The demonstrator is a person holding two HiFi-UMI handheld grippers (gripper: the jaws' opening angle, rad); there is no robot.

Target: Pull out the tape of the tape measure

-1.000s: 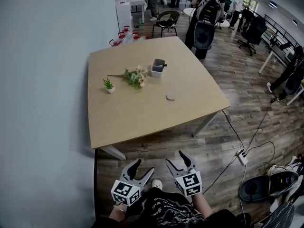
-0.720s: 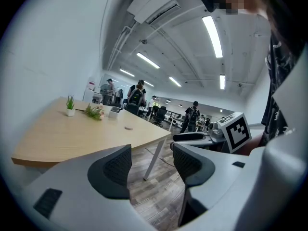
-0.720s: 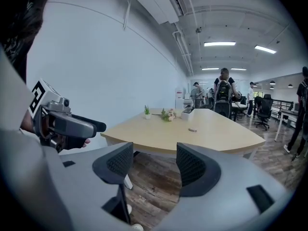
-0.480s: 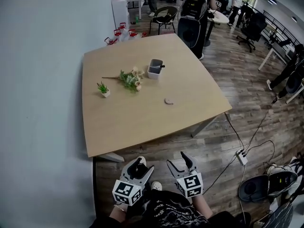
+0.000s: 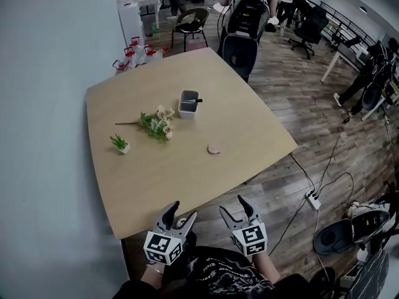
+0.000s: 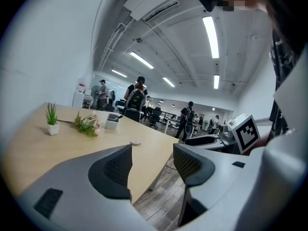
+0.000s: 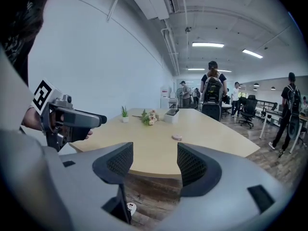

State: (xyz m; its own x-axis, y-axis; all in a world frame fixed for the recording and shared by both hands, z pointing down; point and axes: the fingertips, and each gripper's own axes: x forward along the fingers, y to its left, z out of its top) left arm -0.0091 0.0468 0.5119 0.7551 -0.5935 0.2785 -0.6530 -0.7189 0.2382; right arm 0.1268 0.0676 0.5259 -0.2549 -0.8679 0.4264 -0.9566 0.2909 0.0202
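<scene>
Two grippers hang at the bottom centre of the head view, in front of the near edge of a wooden table (image 5: 249, 123). Left gripper (image 5: 182, 210) has its jaws spread apart with nothing between them; its own view shows only the table edge and floor through the gap. Right gripper (image 5: 233, 205) is likewise spread and empty, just to the right of the left one, and neither touches the table.

Well apart from both grippers, near the middle of the frame, the tape measure (image 5: 213, 149) lies on the table as a small, round, pale disc with bare wood around it. Up and to the left of it stands an open grey box (image 5: 188, 103), with a spray of flowers (image 5: 156, 124) lying beside it. Further left is a tiny potted plant (image 5: 120, 144).

At the top of the frame, beyond the far side of the table, stands a person (image 5: 244, 17) wearing a backpack. A power strip (image 5: 312, 199) lies on the wood floor at lower right.
</scene>
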